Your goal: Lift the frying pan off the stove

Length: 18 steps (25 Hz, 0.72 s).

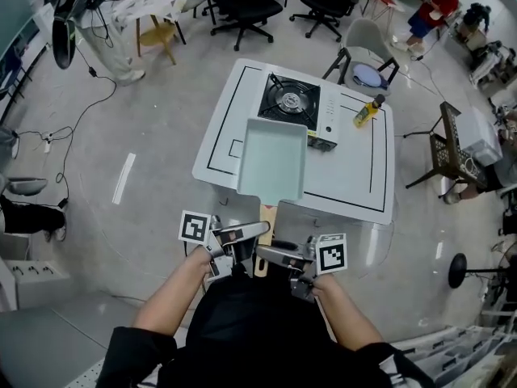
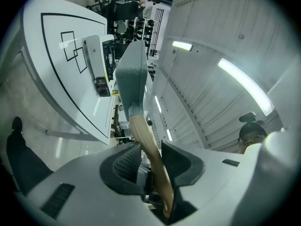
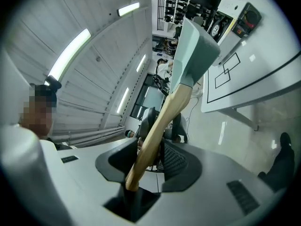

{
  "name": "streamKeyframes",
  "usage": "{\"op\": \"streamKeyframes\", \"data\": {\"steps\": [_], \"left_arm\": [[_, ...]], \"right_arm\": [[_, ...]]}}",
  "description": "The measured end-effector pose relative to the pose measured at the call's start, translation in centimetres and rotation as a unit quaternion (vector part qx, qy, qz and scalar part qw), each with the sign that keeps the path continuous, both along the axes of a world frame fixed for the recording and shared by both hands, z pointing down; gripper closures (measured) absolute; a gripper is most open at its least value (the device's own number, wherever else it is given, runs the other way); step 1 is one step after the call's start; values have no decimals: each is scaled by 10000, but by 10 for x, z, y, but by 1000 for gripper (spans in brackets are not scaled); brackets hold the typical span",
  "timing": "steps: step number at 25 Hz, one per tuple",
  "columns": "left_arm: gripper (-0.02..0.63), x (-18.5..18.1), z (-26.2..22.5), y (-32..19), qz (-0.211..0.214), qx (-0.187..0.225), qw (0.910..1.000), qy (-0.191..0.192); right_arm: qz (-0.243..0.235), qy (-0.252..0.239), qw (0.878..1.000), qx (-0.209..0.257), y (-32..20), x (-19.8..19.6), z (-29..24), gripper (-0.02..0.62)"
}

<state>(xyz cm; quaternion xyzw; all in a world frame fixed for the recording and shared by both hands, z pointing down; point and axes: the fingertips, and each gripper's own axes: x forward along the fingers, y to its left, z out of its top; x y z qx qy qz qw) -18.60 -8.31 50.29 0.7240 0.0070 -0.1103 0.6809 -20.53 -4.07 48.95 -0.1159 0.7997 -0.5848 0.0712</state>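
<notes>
A pale green rectangular frying pan (image 1: 273,162) hangs level over the near part of the white table (image 1: 355,184), clear of the stove (image 1: 291,103) behind it. Its wooden handle (image 1: 266,217) points toward me. My left gripper (image 1: 240,234) and right gripper (image 1: 279,255) are both shut on that handle, side by side. In the left gripper view the handle (image 2: 150,149) runs between the jaws of the left gripper (image 2: 151,161) up to the pan (image 2: 131,74). In the right gripper view the handle (image 3: 162,121) sits clamped in the right gripper (image 3: 150,161) below the pan (image 3: 195,51).
The portable gas stove has a bare black burner and sits at the table's far side. A yellow bottle (image 1: 367,111) stands right of it. Office chairs (image 1: 242,6), a grey chair (image 1: 367,55) and cables on the floor surround the table.
</notes>
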Motion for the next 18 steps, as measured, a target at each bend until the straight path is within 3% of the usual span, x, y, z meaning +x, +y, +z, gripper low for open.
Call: {"op": "streamKeyframes", "data": {"steps": [7,18], "left_arm": [[457,7,3,29,-243,-22,9996,109],[451,52,-3,59,-701,171,9972,-192]], "right_arm": [[-185,-58,9997,-125,29,10,3,428],[-746,-261,9968,-151,61,60,-6,425]]}}
